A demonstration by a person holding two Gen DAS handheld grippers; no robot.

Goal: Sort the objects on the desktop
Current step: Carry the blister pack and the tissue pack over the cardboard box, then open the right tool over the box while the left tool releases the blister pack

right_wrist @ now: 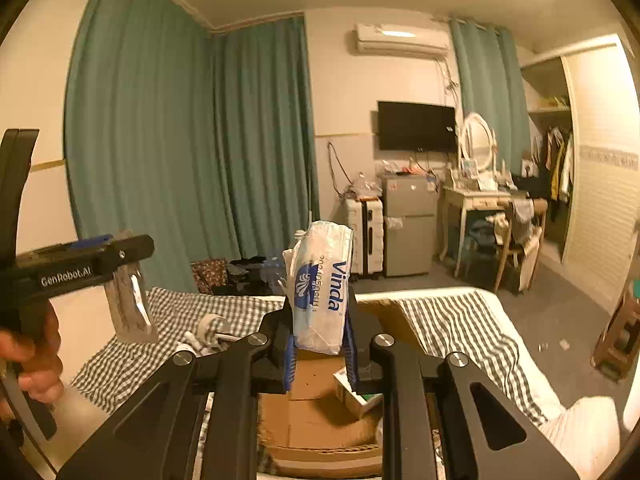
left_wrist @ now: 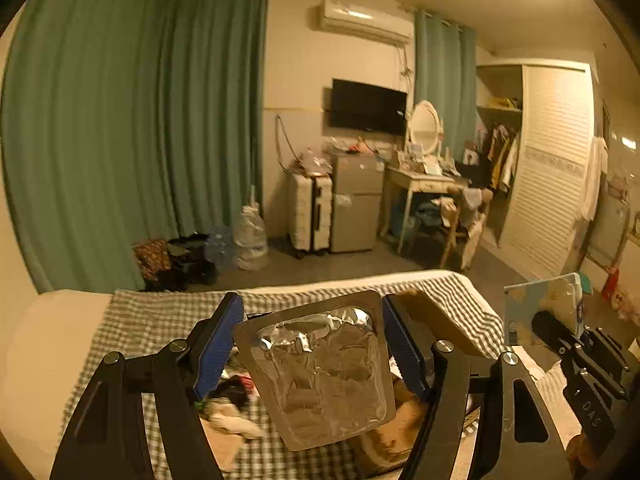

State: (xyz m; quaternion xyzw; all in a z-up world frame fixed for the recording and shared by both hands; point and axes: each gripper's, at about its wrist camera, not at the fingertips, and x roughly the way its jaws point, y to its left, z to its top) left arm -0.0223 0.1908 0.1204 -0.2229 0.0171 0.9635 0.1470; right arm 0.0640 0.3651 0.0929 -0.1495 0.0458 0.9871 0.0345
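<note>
Left claw [left_wrist: 316,356]: clamped across a foil blister pack [left_wrist: 320,372], held aloft, long axis pointing away. Right claw [right_wrist: 320,344]: clamped on an upright Vinda tissue pack [right_wrist: 320,288], directly above the open cardboard box [right_wrist: 320,420] on the bed [right_wrist: 460,320]; right is nearer the box.

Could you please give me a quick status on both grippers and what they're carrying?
Left gripper shut on foil blister pack. Right gripper shut on Vinda tissue pack. Both held above open cardboard box on checked bedspread. Nothing blocking.
</note>
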